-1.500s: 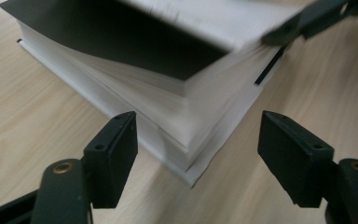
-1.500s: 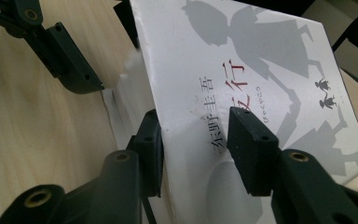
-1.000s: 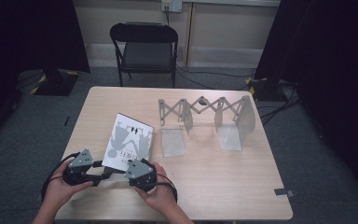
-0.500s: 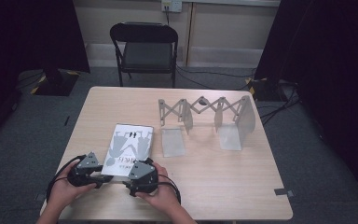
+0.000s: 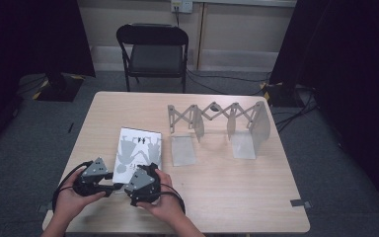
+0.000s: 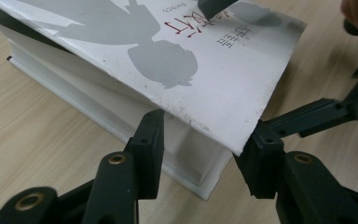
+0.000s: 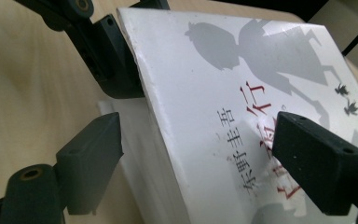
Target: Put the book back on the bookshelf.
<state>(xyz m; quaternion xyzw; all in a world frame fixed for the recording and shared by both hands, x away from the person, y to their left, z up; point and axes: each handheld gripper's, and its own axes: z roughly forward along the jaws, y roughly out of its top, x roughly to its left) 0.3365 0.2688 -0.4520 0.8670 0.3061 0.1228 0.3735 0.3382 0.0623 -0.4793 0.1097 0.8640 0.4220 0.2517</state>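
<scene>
Left gripper (image 5: 109, 186): black body, grey three-cornered plate on top, black cable looping off its outer side. Right gripper (image 5: 148, 173): same build, black body with grey three-cornered plate, black cable curving round behind it.

Left gripper view: two black jaws on linked black arms, brass-coloured rivets at the pivots, a small hole in the side of each blocky matte pad.

Right gripper view: same black jaws, rectangular pads with small round holes, one brass-coloured rivet visible on the nearer arm.

Left hand (image 5: 71, 200) and right hand (image 5: 164, 205): bare forearms, no sleeves visible, no gloves.
</scene>
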